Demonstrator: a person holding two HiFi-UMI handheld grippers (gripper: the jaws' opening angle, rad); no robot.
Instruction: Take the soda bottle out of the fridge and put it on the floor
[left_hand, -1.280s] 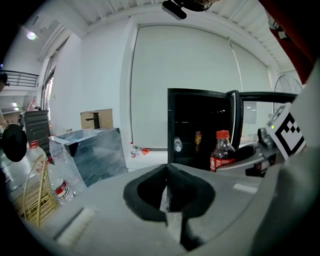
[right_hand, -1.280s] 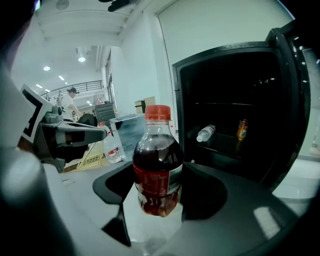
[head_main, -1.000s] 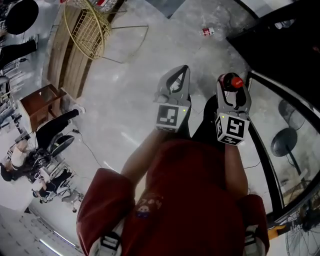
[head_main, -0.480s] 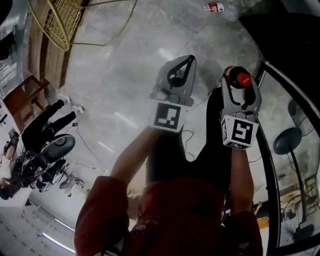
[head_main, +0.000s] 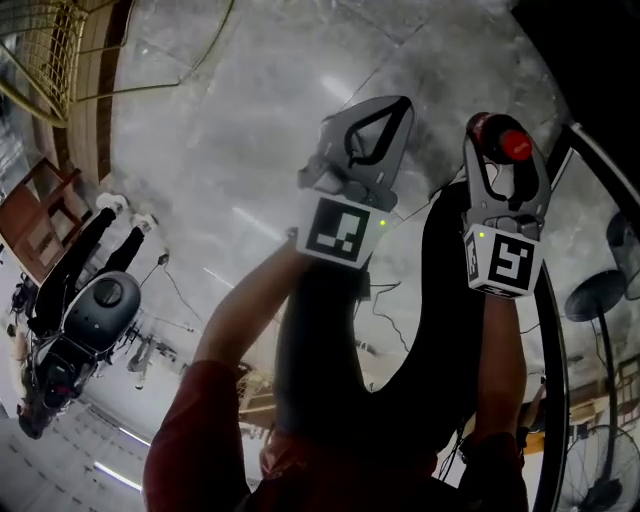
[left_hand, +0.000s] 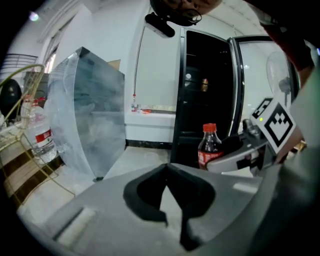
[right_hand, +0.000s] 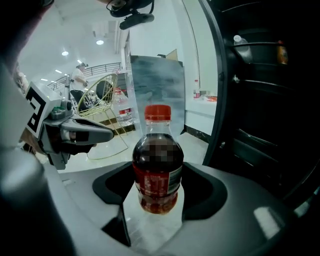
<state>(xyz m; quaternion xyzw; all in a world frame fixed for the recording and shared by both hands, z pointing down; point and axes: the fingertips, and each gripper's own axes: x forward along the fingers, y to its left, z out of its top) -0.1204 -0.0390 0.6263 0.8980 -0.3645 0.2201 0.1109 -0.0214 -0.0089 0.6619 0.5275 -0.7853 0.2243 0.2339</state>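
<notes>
One soda bottle (right_hand: 157, 165), dark with a red cap and a red label, sits between the jaws of the right gripper (head_main: 503, 170). The pads clasp its lower body from both sides and hold it off the floor (head_main: 230, 130). The dark fridge (right_hand: 260, 100) stands just to its right with its door open. There are two grippers, each carrying one marker cube. The left gripper (left_hand: 167, 170) is beside the right one, apart from it, with its jaws closed tip to tip and nothing between them. Beyond them stand one gold wire rack (right_hand: 107, 100), a single clear water bottle (right_hand: 122, 107) on it, and one tall translucent panel (left_hand: 92, 115). A person (head_main: 90, 250) stands by a scooter (head_main: 95, 305), well apart.
</notes>
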